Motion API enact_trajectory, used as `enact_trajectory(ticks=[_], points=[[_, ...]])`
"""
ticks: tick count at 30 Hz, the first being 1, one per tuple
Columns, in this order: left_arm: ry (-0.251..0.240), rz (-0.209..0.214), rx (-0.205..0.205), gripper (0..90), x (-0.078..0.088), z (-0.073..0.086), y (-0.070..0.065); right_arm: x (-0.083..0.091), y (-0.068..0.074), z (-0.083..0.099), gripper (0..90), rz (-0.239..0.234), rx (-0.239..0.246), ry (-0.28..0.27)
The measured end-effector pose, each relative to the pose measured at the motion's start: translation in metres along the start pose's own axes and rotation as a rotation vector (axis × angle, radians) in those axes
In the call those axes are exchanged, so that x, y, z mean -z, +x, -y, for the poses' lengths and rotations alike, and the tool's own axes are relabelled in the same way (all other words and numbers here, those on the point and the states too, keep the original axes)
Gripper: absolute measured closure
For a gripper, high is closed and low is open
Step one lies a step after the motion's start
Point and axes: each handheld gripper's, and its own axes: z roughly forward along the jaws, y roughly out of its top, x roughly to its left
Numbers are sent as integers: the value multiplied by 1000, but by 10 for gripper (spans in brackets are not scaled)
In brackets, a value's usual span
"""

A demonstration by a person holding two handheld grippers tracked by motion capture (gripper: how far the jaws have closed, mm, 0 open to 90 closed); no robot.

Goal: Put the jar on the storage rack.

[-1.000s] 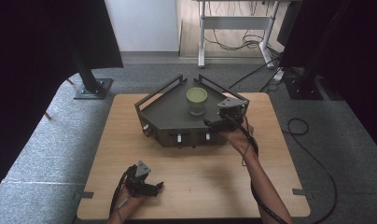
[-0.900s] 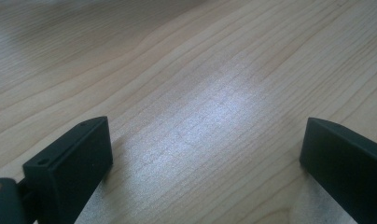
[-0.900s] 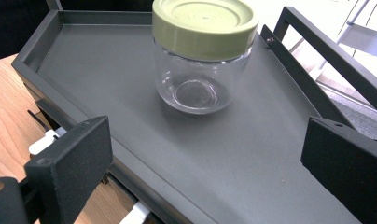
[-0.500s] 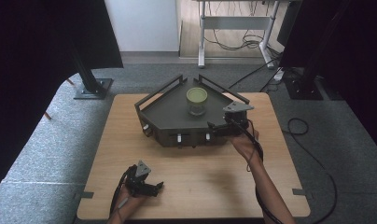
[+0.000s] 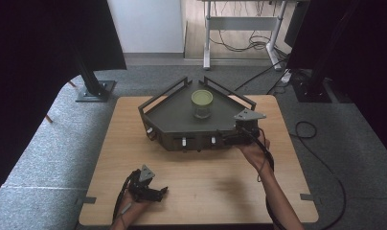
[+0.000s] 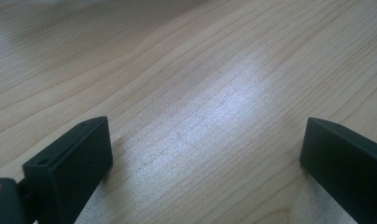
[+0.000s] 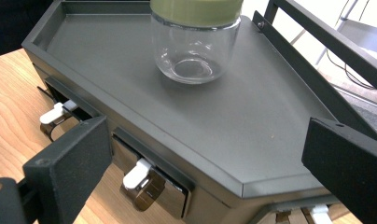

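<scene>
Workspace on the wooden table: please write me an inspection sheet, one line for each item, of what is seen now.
Surface: wooden table, bare wood under the left tongs.
Job's things: dark grey tray stand with white-tabbed latches on its front; glass jar with green lid, upright on the tray.
Clutter: nothing seen.
Grippers: left tongs open, low over the table near its front edge; right tongs open, at the tray's front right corner, pointing at the jar.
Cables: one trails from each gripper; more on the floor.
Surroundings: grey carpet, black curtains, desk legs behind.

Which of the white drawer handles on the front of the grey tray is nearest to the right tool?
The handle just ahead of the right tool, between its open jaws. The other handle on that face sits farther along, beyond the near jaw.
</scene>
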Motion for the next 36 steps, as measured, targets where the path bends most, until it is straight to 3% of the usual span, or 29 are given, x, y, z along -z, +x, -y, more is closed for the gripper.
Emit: enact_trajectory(ticks=[21,36], points=[[1,0,0,21,0,0,0,16,-4,30,13,12,-33,-3],[0,-1,-1,21,0,0,0,32,1,48,13,38,-21,1]])
